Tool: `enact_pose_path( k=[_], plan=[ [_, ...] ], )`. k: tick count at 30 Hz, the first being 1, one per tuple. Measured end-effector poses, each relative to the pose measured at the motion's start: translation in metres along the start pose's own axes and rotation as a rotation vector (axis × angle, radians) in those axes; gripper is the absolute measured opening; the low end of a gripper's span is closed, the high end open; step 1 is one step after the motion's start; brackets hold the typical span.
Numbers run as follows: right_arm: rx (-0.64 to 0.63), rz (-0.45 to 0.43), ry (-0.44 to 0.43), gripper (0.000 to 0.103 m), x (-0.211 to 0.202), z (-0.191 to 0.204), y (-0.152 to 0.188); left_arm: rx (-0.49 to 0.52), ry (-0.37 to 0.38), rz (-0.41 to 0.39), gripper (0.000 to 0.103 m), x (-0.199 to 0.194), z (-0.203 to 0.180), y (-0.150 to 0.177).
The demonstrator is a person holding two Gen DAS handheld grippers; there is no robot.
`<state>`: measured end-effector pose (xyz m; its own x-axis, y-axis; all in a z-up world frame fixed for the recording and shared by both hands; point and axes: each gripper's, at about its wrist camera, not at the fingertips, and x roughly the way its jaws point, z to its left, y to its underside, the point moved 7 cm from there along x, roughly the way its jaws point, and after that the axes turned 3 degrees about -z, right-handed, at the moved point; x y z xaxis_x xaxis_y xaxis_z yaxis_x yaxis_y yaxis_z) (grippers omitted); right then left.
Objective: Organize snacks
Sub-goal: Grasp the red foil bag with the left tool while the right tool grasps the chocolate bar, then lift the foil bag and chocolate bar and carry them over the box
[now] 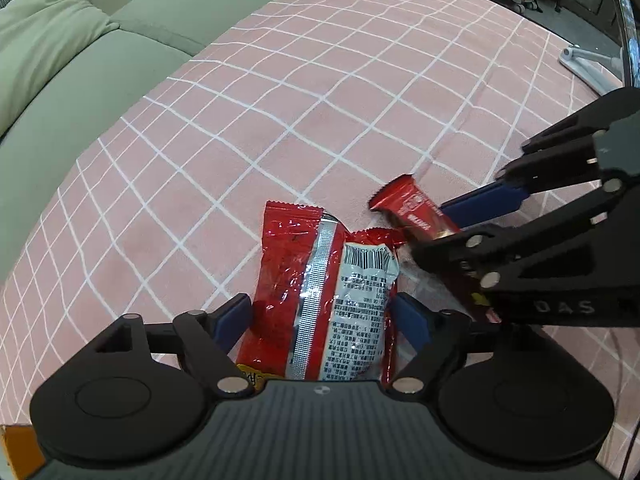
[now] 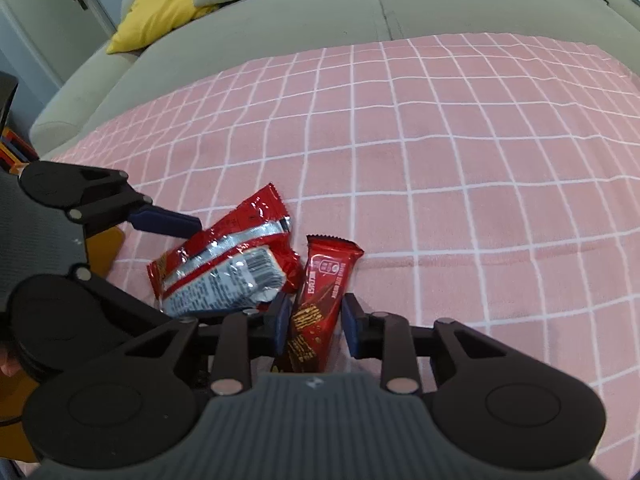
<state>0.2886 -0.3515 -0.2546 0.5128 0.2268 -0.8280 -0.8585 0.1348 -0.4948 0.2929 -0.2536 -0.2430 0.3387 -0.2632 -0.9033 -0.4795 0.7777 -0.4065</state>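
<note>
Fingers (image 1: pixel 236 312) flank packet (image 1: pixel 320 296); cloth (image 1: pixel 280 100) beyond bare.

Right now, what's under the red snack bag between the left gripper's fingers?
Under the red snack bag only the pink checked cloth shows around its edges. Its near end is hidden by the left gripper, so anything beneath there can't be seen.

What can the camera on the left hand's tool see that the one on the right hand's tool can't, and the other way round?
Only the left view shows a grey metal stand at the cloth's far right edge. Only the right view shows a yellow cushion on the sofa and a door. Both show the pink checked cloth, the red snack packet lying between the left tool's open fingers, and the red chocolate bar between the right tool's fingers, which stand narrower.
</note>
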Motion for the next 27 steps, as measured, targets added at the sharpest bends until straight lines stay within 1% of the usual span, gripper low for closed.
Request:
enact_pose_path(
  k=[3,4,5,7,10,13,15,17,19,24,27],
  plan=[
    [0.019,-0.004,0.007,0.027,-0.005,-0.006,0.006,-0.018,0.005,-0.008,0.095,-0.001,0.001,0.004],
    [0.026,-0.007,0.010,0.027,-0.006,-0.006,0.008,-0.037,0.008,-0.005,0.092,-0.001,0.001,0.006],
    [0.029,-0.012,0.014,0.027,-0.009,-0.007,0.011,-0.055,0.006,-0.003,0.091,-0.002,0.001,0.007],
    [0.027,-0.020,0.028,0.027,-0.013,-0.009,0.018,-0.086,-0.012,0.005,0.090,-0.005,0.000,0.012],
    [-0.018,-0.025,0.067,0.027,-0.013,0.001,0.024,-0.134,-0.041,0.030,0.086,-0.010,-0.002,0.019],
    [-0.059,-0.026,0.095,0.025,-0.008,0.012,0.025,-0.210,-0.072,0.056,0.081,-0.016,-0.002,0.026],
    [-0.075,-0.028,0.105,0.025,-0.009,0.015,0.029,-0.276,-0.091,0.071,0.080,-0.019,0.000,0.033],
    [-0.083,-0.026,0.110,0.024,-0.011,0.016,0.032,-0.340,-0.106,0.064,0.080,-0.025,0.000,0.041],
    [-0.095,-0.024,0.108,0.024,-0.016,0.018,0.039,-0.398,-0.104,0.046,0.080,-0.031,-0.002,0.050],
    [-0.110,-0.011,0.105,0.022,-0.027,0.020,0.057,-0.526,-0.090,0.029,0.079,-0.049,-0.007,0.072],
    [-0.128,0.000,0.105,0.022,-0.034,0.022,0.070,-0.575,-0.088,0.026,0.079,-0.057,-0.010,0.086]
  ],
)
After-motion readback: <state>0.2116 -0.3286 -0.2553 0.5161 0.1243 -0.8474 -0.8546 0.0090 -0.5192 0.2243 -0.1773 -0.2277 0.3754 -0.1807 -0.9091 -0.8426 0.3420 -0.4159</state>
